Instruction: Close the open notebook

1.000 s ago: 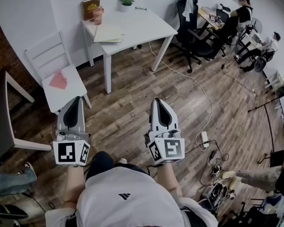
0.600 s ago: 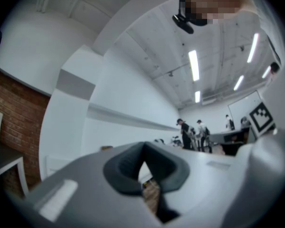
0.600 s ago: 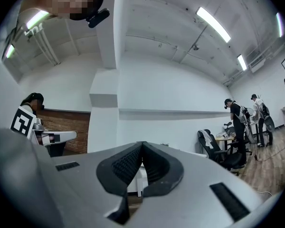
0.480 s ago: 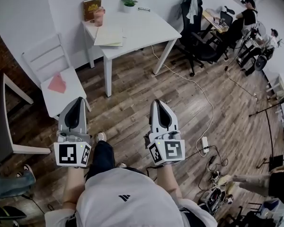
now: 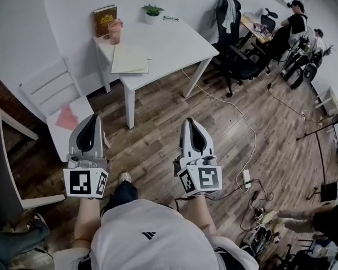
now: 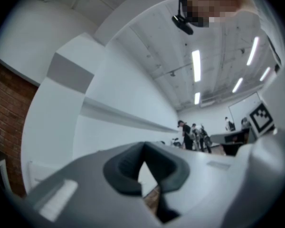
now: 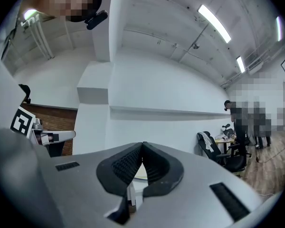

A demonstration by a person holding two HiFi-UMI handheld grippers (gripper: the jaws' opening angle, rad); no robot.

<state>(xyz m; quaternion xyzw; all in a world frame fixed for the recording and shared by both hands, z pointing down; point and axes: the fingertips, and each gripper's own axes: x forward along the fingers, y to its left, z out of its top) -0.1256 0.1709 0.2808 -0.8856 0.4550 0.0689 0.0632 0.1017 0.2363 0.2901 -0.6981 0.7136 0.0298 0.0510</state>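
Note:
In the head view the notebook (image 5: 129, 59) lies flat, pale pages up, on the left part of the white table (image 5: 174, 41) ahead of me. Both grippers are held side by side over the wooden floor, well short of the table. My left gripper (image 5: 90, 120) is shut with nothing in it, and so is my right gripper (image 5: 190, 123). In the left gripper view the left gripper's (image 6: 143, 146) jaws meet at their tips. The right gripper view shows my right gripper (image 7: 142, 145) closed the same way, with the table edge just visible behind it.
On the table stand a brown book (image 5: 104, 20), a pink cup (image 5: 115, 31), a small plant (image 5: 152, 11) and glasses (image 5: 170, 18). A white chair (image 5: 53, 91) with a pink sheet (image 5: 67, 118) is at the left. A cable (image 5: 245, 125) and a power strip (image 5: 245, 178) lie on the floor at the right. A black office chair (image 5: 236, 44) and people (image 5: 296, 21) are at the back right.
I have walked forward with both grippers: the table and white chair have come nearer and shifted in the head view. Both grippers stay shut and level.

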